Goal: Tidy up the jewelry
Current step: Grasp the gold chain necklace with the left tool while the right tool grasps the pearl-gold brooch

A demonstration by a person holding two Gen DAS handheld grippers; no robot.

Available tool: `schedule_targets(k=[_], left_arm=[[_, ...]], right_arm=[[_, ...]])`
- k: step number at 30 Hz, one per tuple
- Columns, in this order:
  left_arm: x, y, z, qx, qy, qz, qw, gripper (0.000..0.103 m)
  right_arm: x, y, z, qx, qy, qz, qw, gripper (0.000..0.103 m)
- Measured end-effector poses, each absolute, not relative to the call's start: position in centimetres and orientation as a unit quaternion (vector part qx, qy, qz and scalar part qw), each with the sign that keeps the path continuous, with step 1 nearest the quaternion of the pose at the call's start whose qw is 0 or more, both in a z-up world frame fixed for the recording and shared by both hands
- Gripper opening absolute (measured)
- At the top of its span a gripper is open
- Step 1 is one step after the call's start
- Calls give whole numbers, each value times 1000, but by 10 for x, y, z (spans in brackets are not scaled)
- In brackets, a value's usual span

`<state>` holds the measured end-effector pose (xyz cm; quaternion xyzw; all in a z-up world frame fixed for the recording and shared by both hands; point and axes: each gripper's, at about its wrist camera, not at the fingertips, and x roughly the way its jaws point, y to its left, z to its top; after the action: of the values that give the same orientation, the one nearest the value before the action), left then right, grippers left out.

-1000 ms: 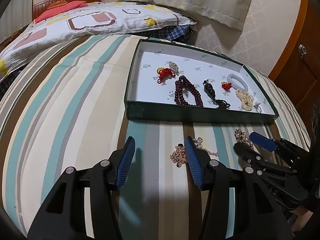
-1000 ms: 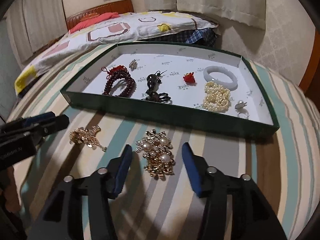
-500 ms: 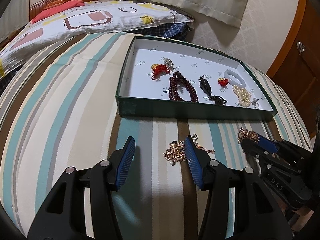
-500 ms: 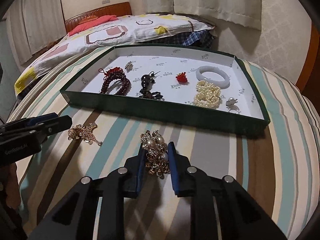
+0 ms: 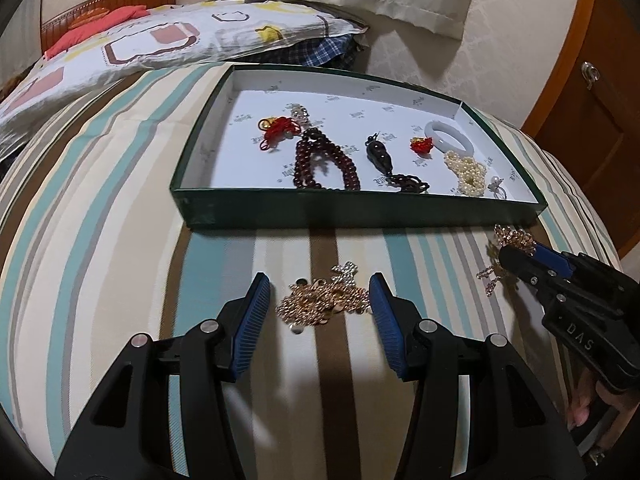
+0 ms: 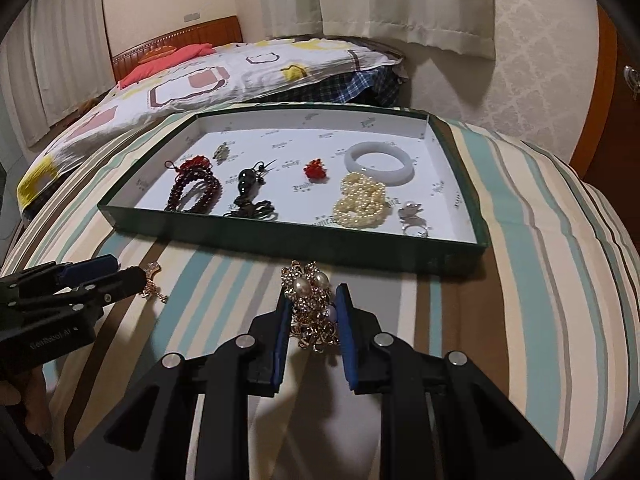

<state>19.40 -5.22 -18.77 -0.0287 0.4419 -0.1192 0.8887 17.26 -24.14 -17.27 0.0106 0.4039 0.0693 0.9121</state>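
We are holding the right gripper clamped on the pearl brooch. Its jaws have just been closing, and both blue pads are now pressing the gold cluster from either side. The brooch is sitting just in front of the green tray, over the striped bedspread.

We are keeping the left gripper apart, with its pads standing on either side of the gold chain. The right pad is at the chain's edge; the left pad is clear of it. The chain is lying in a loose heap on the bedspread, just in front of the tray's near wall.

Inside the tray, on its white floor, we are seeing from left to right: a red knot, dark red beads, a black pendant, a small red piece, a white bangle, a pearl strand and a ring. The bangle is touching the pearl strand. A patterned quilt is lying beyond the tray.
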Motion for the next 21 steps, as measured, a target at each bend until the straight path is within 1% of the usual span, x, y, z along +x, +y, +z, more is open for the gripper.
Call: schedule_targets(k=[2,4,5,7,9,11,15,21], left_arm=[[194,-53,-188,-28,440,-121,889,49],[193,-55,-189,-20,437,-122,891,45],[192,-56,-189,-15,436,-122,892,41],[189,-58,-189,-2,431,-123,894,39],[188,-60,-190,6,427,-122,896,31],[187,-61,-190,11,424,-124,897,25],[184,-63,-190,18,419,-131,898,20],[184,-60,-190,9,418,-133,899,19]], right_arm=[[173,-242,-173,12,404,70,912,23],[173,-243,-173,15,403,71,912,23],[174,-243,-174,16,403,71,912,23],[173,-243,-175,18,404,72,912,23],[173,-244,-175,22,405,72,911,23],[173,-244,-176,23,406,73,911,23],[173,-244,-176,23,406,73,911,23],[173,-244,-176,24,406,74,911,23]])
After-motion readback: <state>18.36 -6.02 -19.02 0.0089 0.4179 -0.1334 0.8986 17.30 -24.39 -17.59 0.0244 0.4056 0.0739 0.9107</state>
